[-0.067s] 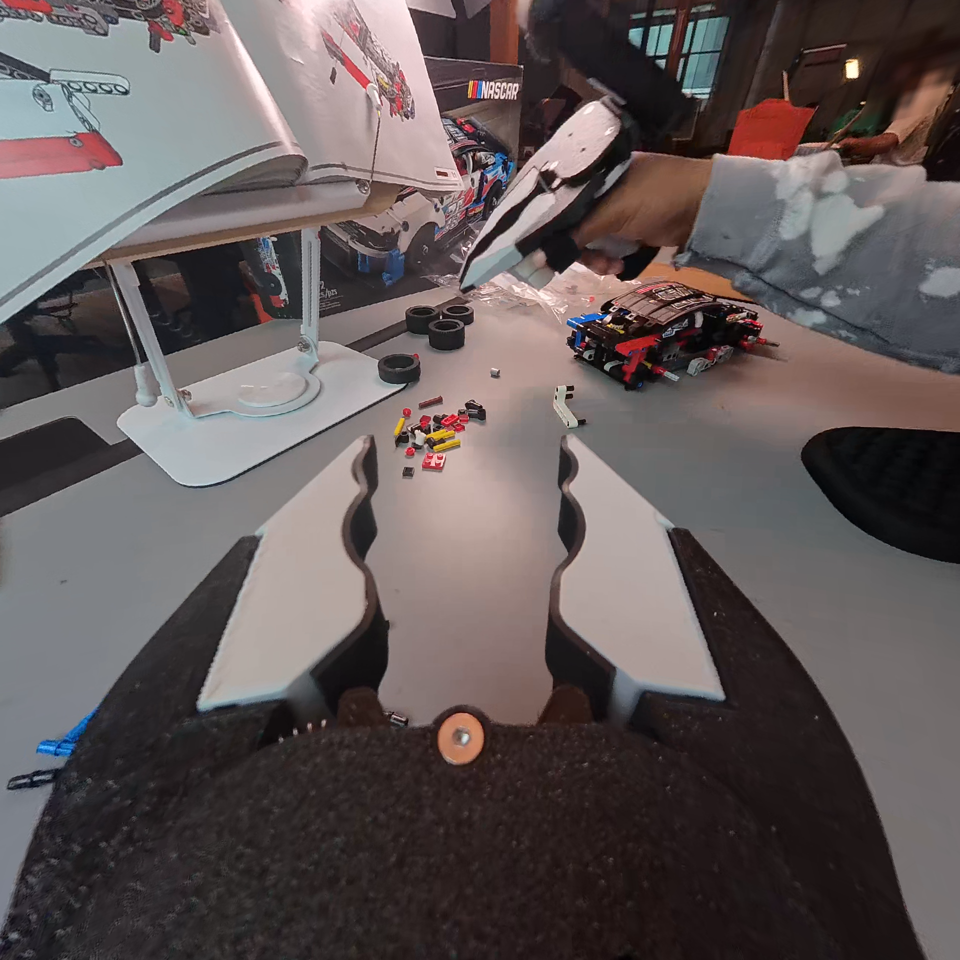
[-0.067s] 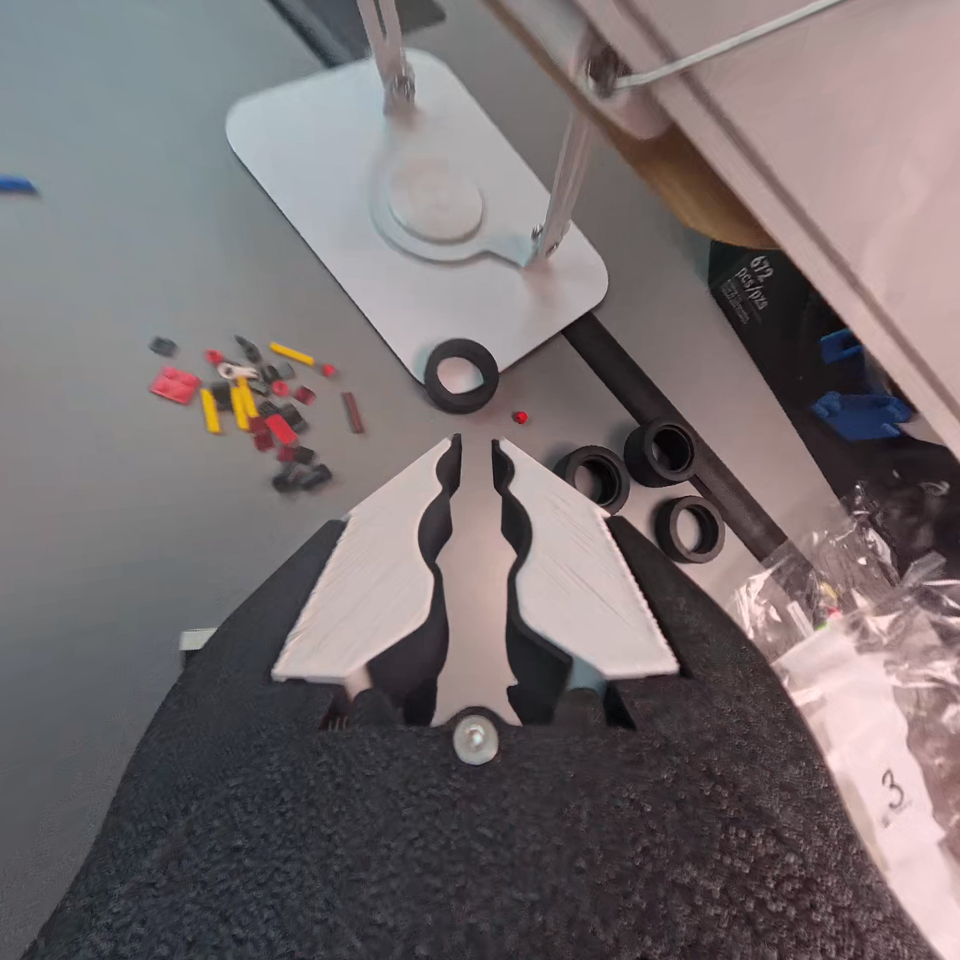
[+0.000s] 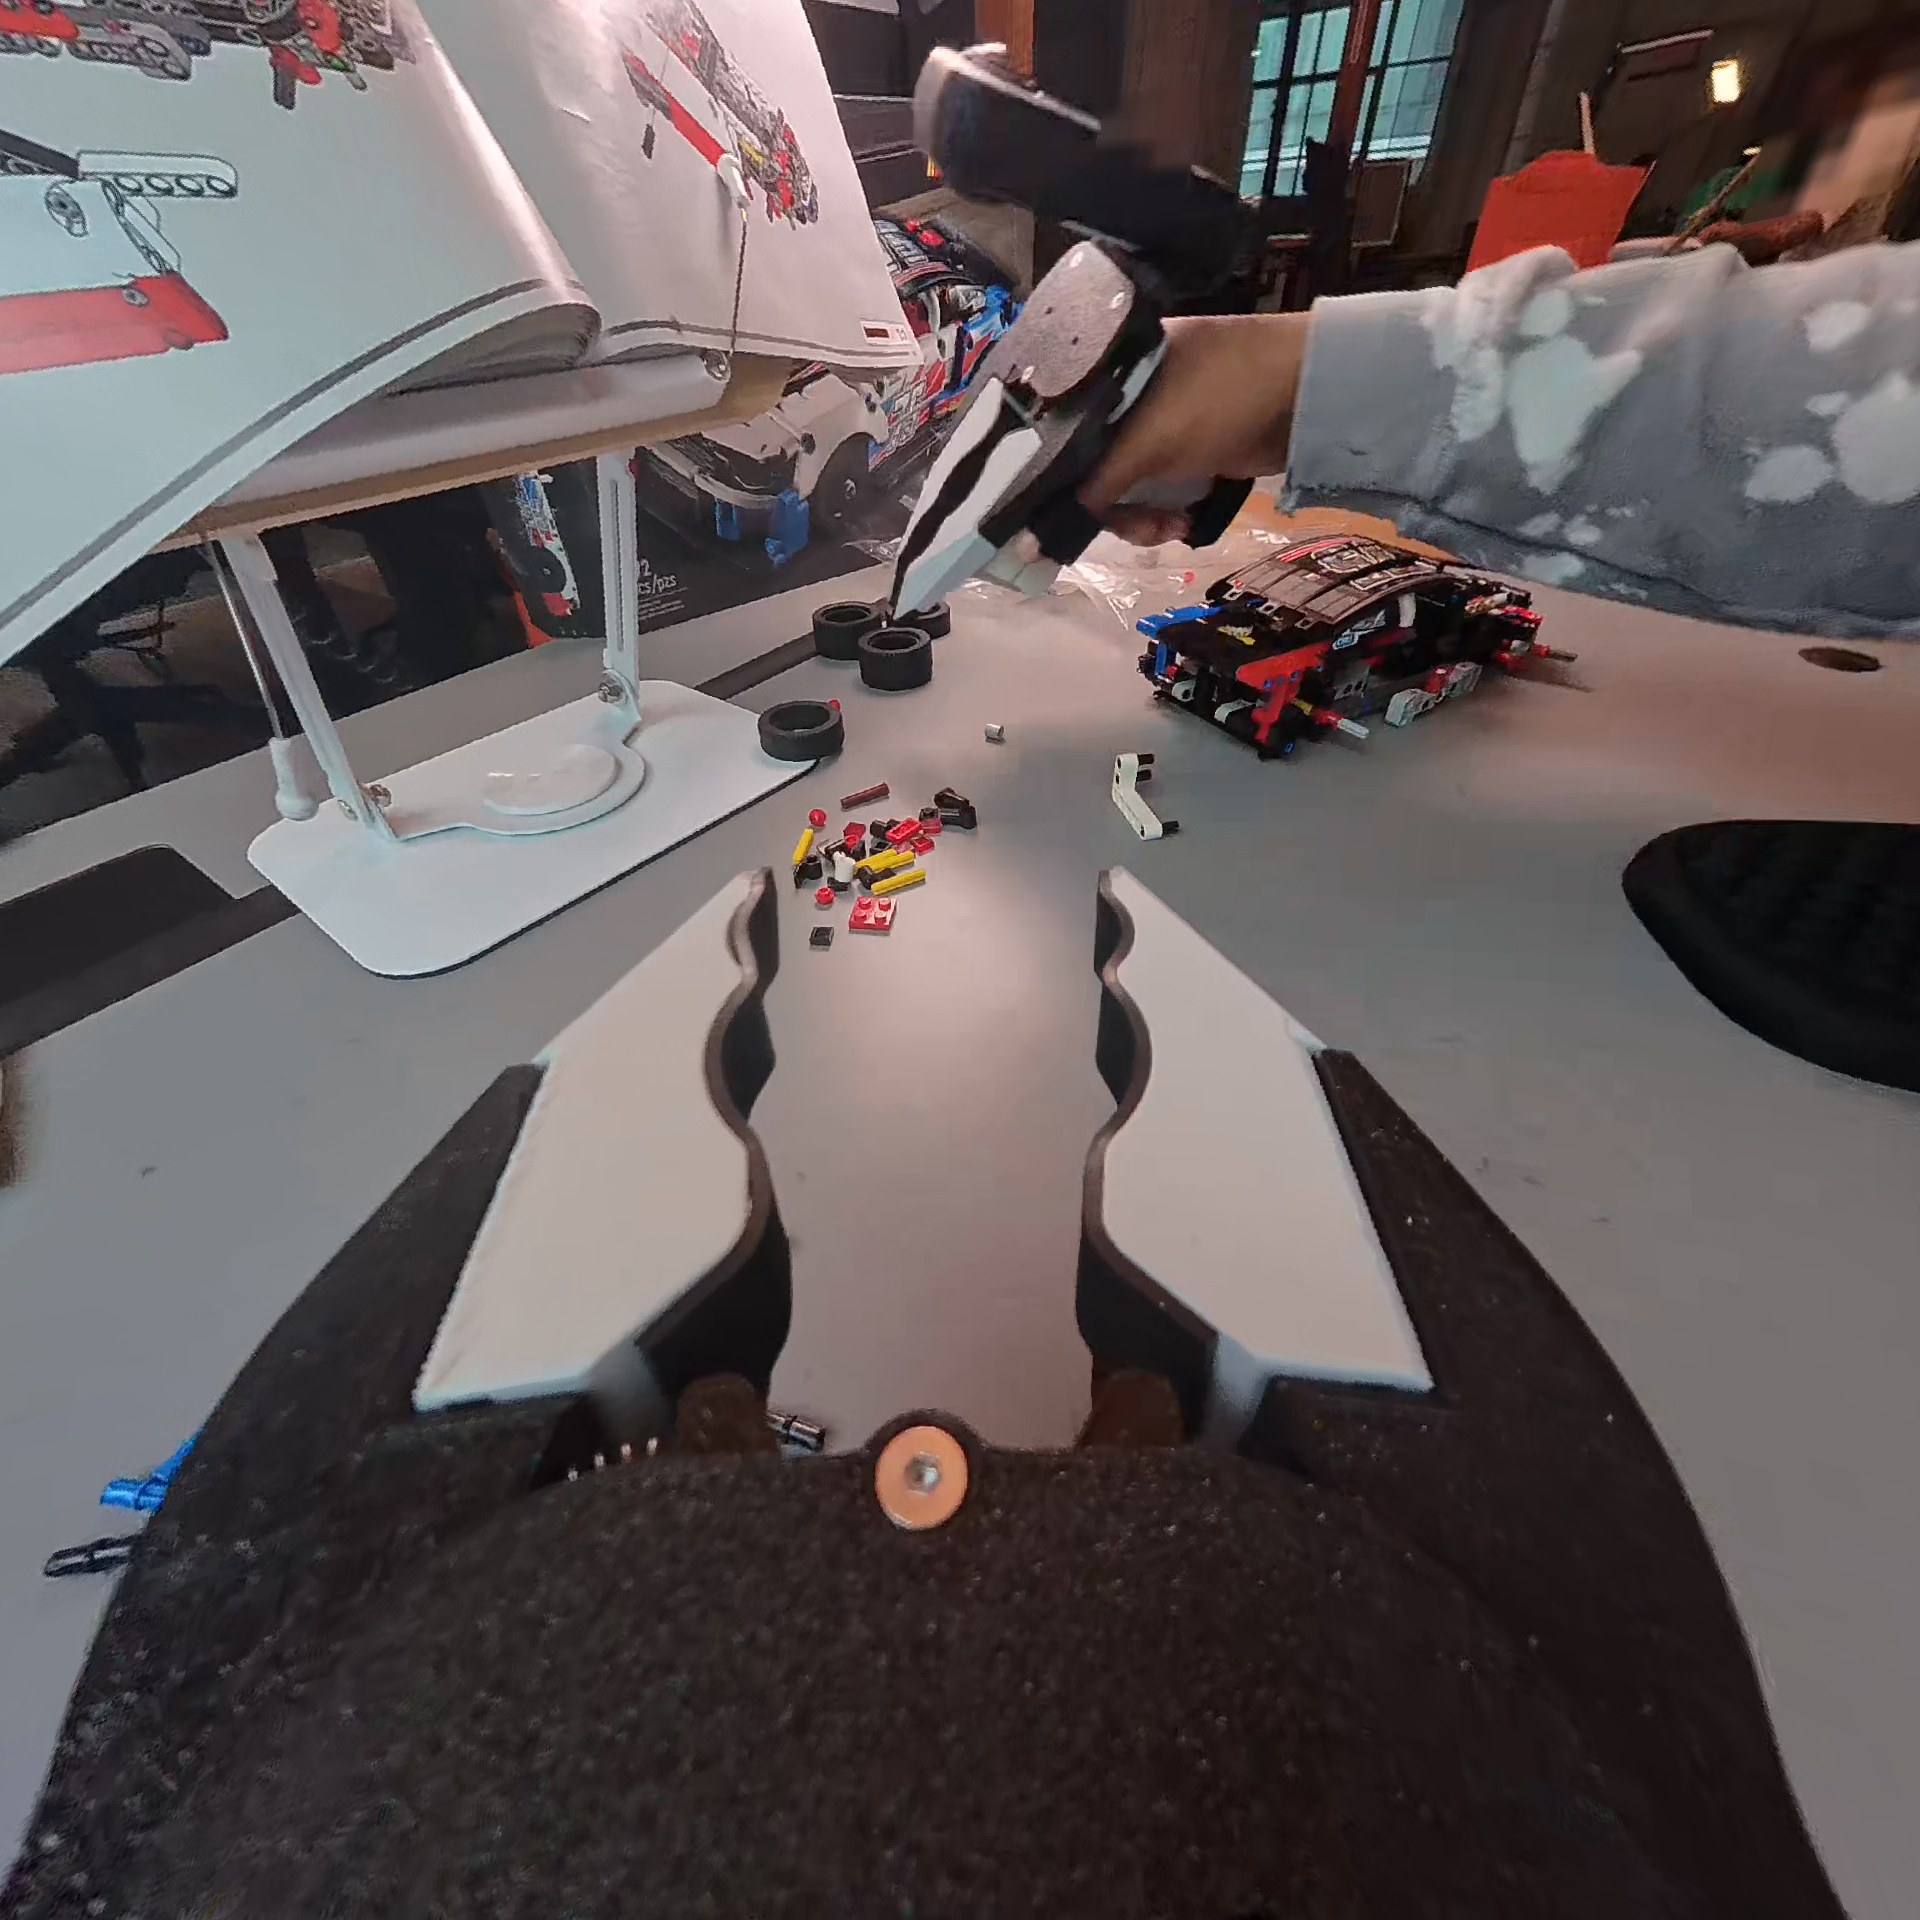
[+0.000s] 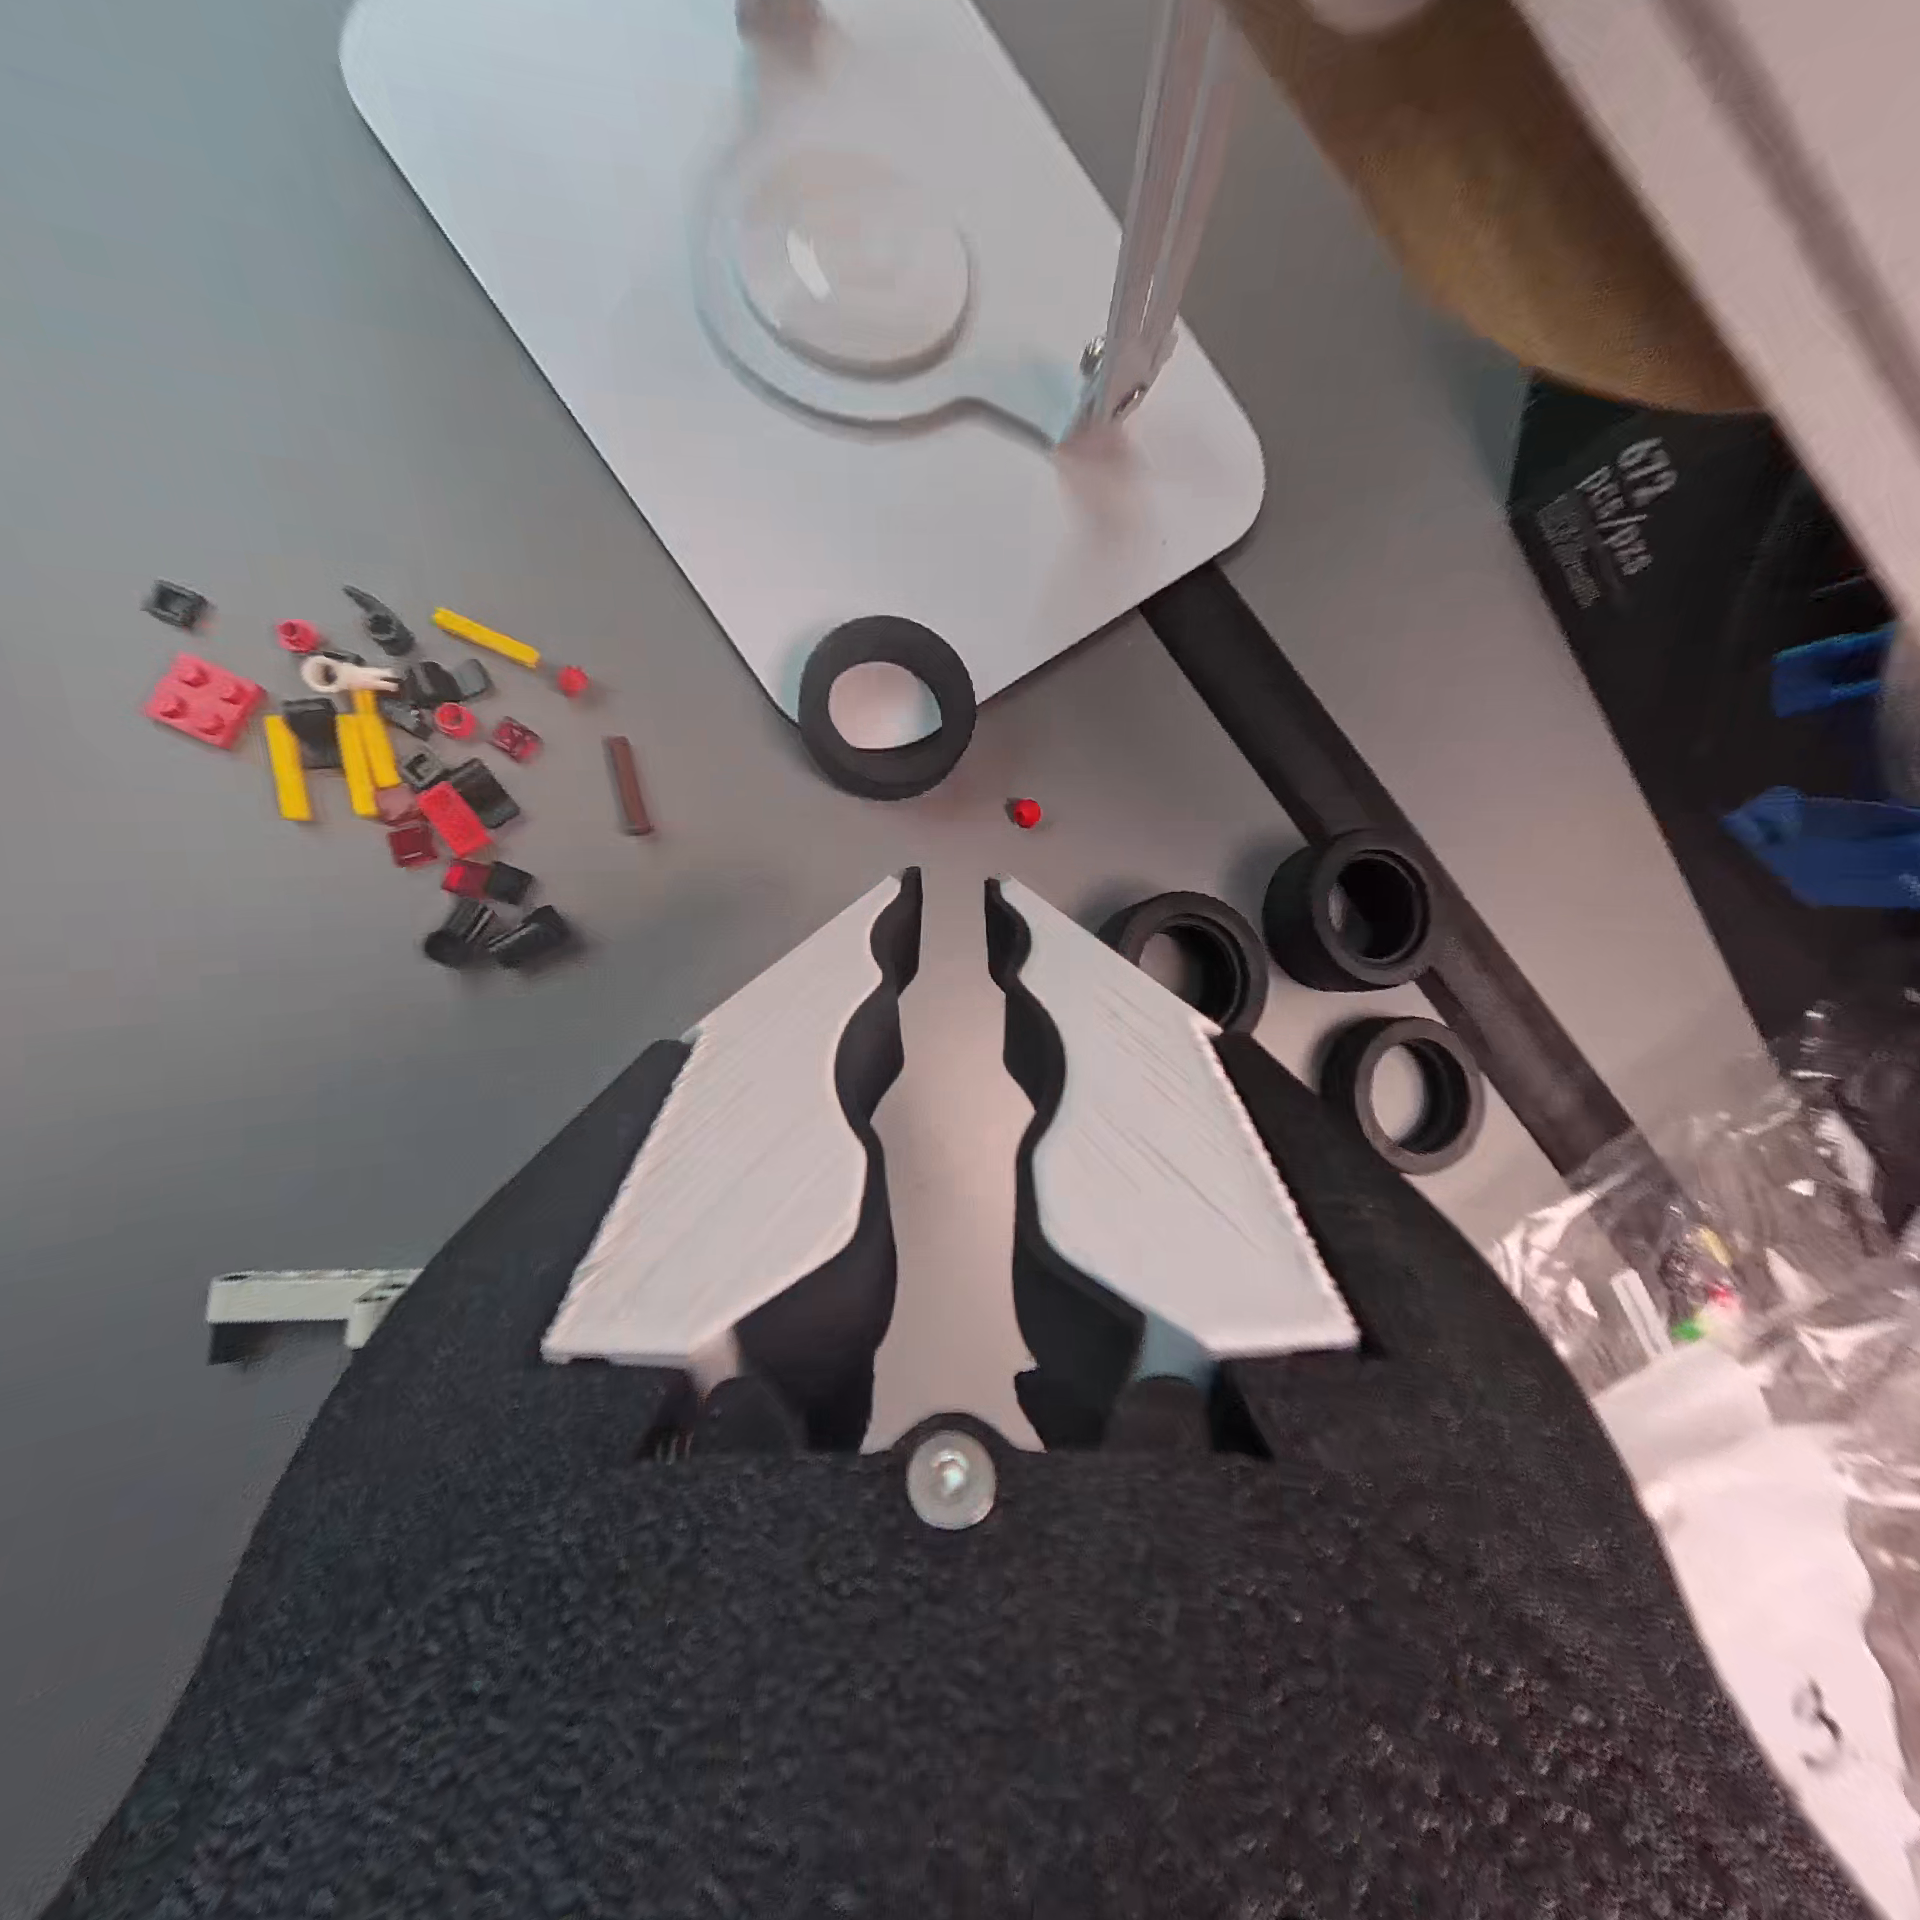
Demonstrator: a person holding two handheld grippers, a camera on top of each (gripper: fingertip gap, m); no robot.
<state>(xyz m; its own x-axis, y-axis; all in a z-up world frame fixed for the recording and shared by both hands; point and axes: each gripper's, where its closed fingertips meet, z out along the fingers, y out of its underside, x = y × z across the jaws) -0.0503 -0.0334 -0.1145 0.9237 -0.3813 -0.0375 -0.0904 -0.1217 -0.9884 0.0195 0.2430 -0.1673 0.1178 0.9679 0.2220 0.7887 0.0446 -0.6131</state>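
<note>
Right gripper hangs tips-down over the grey table, fingers nearly together with a narrow gap, holding nothing. Small red stud just off its tips at 1 o'clock; lone black tyre at 12, on the white stand base edge; three tyres at 3. Left gripper spread wide, empty, loose brick pile at 12.

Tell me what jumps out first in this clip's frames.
The right gripper, nearly closed and empty, comes down over three black tyres near the book stand's white base. A scatter of small red, yellow and black bricks lies ahead of the open left gripper, a half-built toy car behind.
</note>
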